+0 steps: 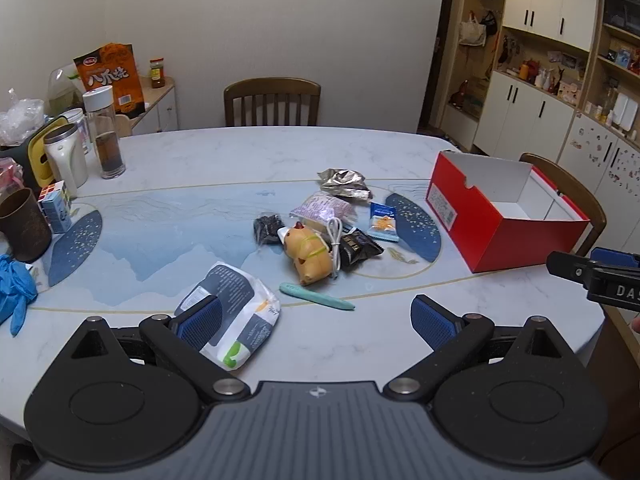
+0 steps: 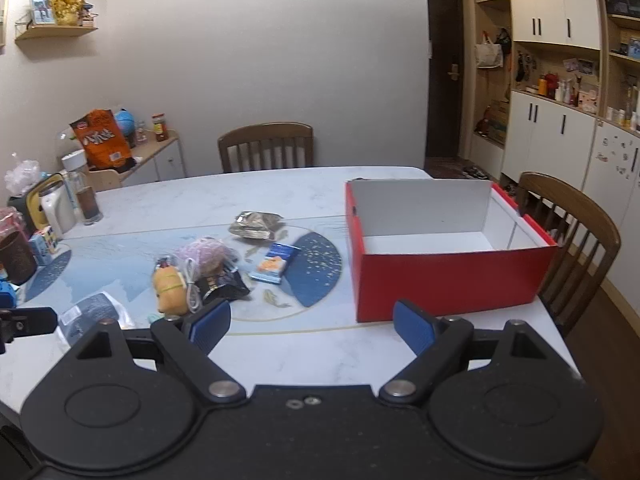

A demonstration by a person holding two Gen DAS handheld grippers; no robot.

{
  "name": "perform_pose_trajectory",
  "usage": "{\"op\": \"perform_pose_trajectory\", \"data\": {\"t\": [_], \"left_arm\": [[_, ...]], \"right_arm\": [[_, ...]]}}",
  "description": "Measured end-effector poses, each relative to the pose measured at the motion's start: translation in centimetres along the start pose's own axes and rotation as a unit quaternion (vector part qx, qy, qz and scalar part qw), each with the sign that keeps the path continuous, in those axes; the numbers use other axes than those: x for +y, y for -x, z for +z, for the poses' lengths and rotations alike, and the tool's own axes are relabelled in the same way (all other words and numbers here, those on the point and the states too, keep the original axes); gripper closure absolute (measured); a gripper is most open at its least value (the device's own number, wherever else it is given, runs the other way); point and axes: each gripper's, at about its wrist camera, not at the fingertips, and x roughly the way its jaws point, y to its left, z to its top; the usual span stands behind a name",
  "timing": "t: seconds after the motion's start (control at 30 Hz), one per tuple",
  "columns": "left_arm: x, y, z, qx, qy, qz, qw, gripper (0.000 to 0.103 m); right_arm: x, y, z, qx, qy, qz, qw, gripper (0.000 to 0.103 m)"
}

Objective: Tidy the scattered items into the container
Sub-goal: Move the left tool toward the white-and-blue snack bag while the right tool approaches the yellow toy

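red box [image 2: 448, 280] sits open-topped on the right side of the table [image 1: 240, 152], with only its white inside showing to us. left of it we see the scattered items grouped on the blue mat: white pouch [image 1: 234, 316], yellow toy [image 1: 308, 254], silver bag [image 1: 346, 184], black packet [image 1: 356, 249], blue snack pack [image 1: 383, 222], teal pen [image 1: 316, 296]. our left gripper [image 1: 316, 316] and right gripper [image 2: 312, 326] hover with fingers spread apart, holding nothing.

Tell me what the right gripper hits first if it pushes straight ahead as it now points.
Probably the red box: its near wall lies ahead of the open right gripper, with bare table between them. Depth is uncertain.
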Motion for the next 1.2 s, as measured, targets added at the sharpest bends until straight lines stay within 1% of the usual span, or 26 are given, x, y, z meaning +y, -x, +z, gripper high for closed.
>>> {"op": "perform_pose_trajectory", "data": {"t": [0.13, 0.23, 0.4, 0.63, 0.8, 1.2], "left_arm": [[0.3, 0.1, 0.0, 0.002, 0.001, 0.008, 1.0, 0.002], [0.7, 0.0, 0.0, 0.003, -0.003, 0.023, 0.9997, 0.002], [1.6, -0.4, 0.0, -0.003, -0.005, 0.024, 0.9997, 0.002], [3.4, -2.0, 0.1, -0.005, -0.014, 0.015, 0.9998, 0.002], [5.0, -3.6, 0.0, 0.007, -0.013, 0.005, 0.9999, 0.002], [7.8, -7.9, -0.1, 0.029, -0.031, -0.008, 0.9991, 0.002]], "right_arm": [[0.3, -0.2, 0.0, 0.001, 0.004, 0.014, 1.0, 0.014], [0.8, -0.4, 0.0, -0.002, 0.009, 0.023, 1.0, 0.014], [1.4, -1.1, -0.1, 0.001, 0.007, 0.039, 0.999, 0.014], [3.1, -2.8, 0.2, 0.004, 0.017, 0.041, 0.999, 0.014], [4.5, -4.4, 0.6, 0.01, 0.022, 0.043, 0.999, 0.014], [8.4, -8.9, 0.9, 0.027, 0.046, 0.043, 0.998, 0.014]]}}
